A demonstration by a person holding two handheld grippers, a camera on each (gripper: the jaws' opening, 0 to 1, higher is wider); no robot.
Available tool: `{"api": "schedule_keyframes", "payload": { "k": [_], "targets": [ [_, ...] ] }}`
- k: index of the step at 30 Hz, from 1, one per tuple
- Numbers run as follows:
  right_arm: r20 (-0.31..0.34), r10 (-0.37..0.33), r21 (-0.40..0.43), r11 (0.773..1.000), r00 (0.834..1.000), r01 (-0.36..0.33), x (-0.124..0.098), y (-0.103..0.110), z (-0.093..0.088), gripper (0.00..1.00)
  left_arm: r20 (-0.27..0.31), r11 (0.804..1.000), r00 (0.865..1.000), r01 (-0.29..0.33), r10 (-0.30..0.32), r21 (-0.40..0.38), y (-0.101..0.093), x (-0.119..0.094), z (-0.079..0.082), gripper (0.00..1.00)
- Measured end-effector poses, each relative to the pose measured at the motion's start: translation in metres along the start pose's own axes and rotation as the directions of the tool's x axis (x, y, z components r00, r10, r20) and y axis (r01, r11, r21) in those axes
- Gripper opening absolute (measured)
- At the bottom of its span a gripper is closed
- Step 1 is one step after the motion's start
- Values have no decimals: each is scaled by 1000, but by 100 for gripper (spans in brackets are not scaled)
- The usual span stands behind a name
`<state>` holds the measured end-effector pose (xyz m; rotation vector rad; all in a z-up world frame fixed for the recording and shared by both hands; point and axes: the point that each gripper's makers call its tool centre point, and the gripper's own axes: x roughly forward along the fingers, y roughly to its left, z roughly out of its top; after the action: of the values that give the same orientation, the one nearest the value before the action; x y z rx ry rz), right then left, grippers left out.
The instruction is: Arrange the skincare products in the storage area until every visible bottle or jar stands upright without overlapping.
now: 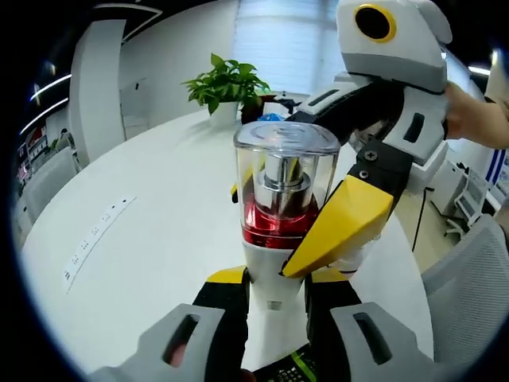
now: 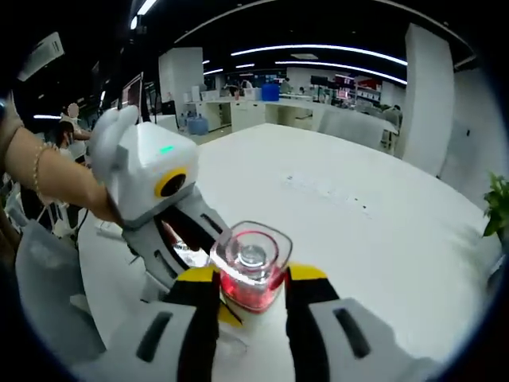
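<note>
Above the white table [image 1: 143,239], upright clear-capped bottle [image 1: 285,199], cap skyward, clenched by left claw [image 1: 277,298] and right claw [image 2: 253,298].

You are working in an open-plan office: a large white table [image 2: 358,207] is spreading across the frame's middle, ceiling light strips [image 2: 318,49] are glowing along the top, a mesh chair [image 1: 469,278] is sitting lower right.

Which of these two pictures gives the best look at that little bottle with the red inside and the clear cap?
The left gripper view: the bottle stands upright in profile, showing clear cap, silver collar, red band and white body. The right gripper view looks down on it, so mostly the cap top and red glow show, between two hand-held gripper jaws.
</note>
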<state>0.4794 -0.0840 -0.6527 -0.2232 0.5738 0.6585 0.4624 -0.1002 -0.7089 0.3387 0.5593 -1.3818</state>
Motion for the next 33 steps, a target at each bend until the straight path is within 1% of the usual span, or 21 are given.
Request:
{"api": "schedule_keyframes", "payload": {
  "k": [5, 6, 11, 17, 26, 33],
  "targets": [
    [-45, 4, 16, 1000, 999, -3, -1, 4, -12, 32, -29, 1000, 1000, 7, -6, 28, -2, 5, -8, 24],
    [-29, 3, 25, 1000, 1000, -2, -2, 4, -10, 32, -23, 1000, 1000, 10, -9, 28, -3, 5, -6, 24],
    [-41, -4, 41, 999, 999, 6, -3, 0, -11, 32, -14, 1000, 1000, 9, -9, 14, -3, 8, -4, 24],
    [-44, -11, 71, 997, 999, 14, -3, -3, -11, 32, -12, 1000, 1000, 15, -15, 19, -3, 10, -3, 24],
    [-45, -11, 69, 998, 999, 14, -3, -5, -11, 32, -12, 1000, 1000, 16, -16, 26, -3, 11, -2, 24],
    [-48, -9, 56, 998, 999, 11, -4, -2, -12, 33, -14, 999, 1000, 21, -20, 30, -3, 11, -2, 24]
  ]
}}
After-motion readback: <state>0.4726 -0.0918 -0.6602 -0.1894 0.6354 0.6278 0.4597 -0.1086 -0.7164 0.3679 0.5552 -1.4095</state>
